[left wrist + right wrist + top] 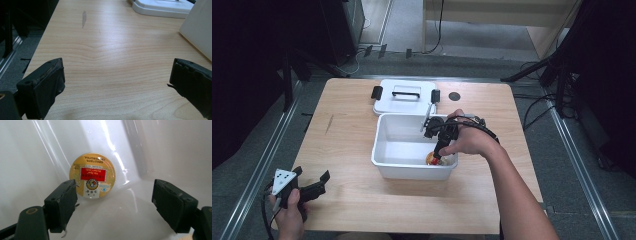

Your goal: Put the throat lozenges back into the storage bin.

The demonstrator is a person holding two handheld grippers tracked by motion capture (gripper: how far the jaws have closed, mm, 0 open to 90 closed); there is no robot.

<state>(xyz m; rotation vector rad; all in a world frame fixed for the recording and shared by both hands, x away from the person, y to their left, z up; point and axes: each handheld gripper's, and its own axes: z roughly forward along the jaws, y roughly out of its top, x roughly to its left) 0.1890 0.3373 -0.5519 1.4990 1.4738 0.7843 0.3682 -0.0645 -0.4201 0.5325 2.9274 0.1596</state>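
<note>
Dark floor and cable runs ring a pale wooden worktop (362,150). At its centre stands a white plastic bin (384,150); its lid (404,97) lies flat just beyond, at 12 o'clock from the bin.

Right gripper (113,202) is dipped into the bin's near right corner, jaws apart, nothing between the pads. Small round gold tin (92,175) with a red label lies at about 11 o'clock from the gripper's midpoint, close by the left jaw, resting where the bin floor meets the wall. Whether it leans on the wall or lies flat I cannot tell.

Left gripper (115,82) idles over bare worktop at the near left corner, jaws wide apart, empty.

Handling, judged: tin looks light, rigid and glossy, and likely slippery on the smooth plastic. Best hold is across its rim, pads on opposite edges. The corner leaves little room, so a jaw may nudge the tin away.
</note>
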